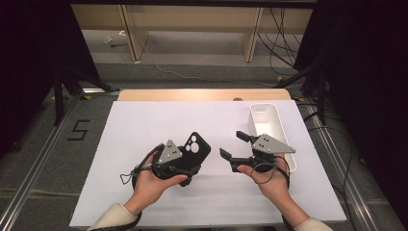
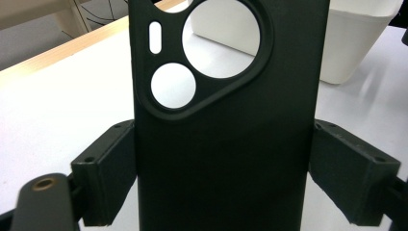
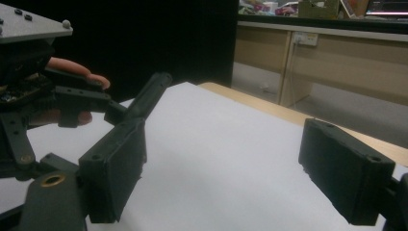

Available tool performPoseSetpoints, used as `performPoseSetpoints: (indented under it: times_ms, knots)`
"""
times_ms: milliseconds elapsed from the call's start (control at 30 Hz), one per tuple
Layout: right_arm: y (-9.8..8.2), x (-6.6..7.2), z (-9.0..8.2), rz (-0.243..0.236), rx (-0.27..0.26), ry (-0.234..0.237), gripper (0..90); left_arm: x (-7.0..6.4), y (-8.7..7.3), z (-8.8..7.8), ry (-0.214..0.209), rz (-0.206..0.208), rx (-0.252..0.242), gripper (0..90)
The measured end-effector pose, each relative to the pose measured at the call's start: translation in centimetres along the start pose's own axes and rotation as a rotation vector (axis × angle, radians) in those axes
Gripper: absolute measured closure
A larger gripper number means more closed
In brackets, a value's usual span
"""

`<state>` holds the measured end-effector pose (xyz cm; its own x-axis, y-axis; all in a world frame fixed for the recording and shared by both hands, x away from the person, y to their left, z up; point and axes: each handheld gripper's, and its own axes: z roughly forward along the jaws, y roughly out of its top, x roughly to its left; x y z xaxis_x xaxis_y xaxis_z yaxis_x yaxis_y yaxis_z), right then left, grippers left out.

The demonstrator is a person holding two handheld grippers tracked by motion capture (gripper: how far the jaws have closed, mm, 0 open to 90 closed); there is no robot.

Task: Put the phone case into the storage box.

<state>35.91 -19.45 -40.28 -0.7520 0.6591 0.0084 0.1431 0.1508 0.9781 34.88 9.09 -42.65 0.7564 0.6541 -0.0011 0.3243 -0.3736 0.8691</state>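
A black phone case with round camera cut-outs is held above the white sheet, left of the middle. My left gripper is shut on it. In the left gripper view the case stands upright between the two pads, which press on its long edges. My right gripper hovers to the right of the case, apart from it and open. In the right gripper view its jaws stand wide with nothing between them, and the case shows edge-on at the left.
A long white tray lies on the sheet's right side, just beyond my right gripper; it also shows in the left gripper view. The sheet covers a wooden table. Floor rails and cables lie around the table.
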Motion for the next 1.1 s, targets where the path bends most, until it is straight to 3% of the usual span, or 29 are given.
performPoseSetpoints:
  times_ms: [500,1100]
  knots:
    - [1.0,0.5,1.2,0.009,-0.017,0.02,18.1,-1.5,0.4,1.5,0.002,0.047,0.018,14.6]
    - [1.1,1.3,3.3,0.022,0.021,0.028,21.9,-3.2,0.7,2.7,-0.012,0.086,0.027,14.5]
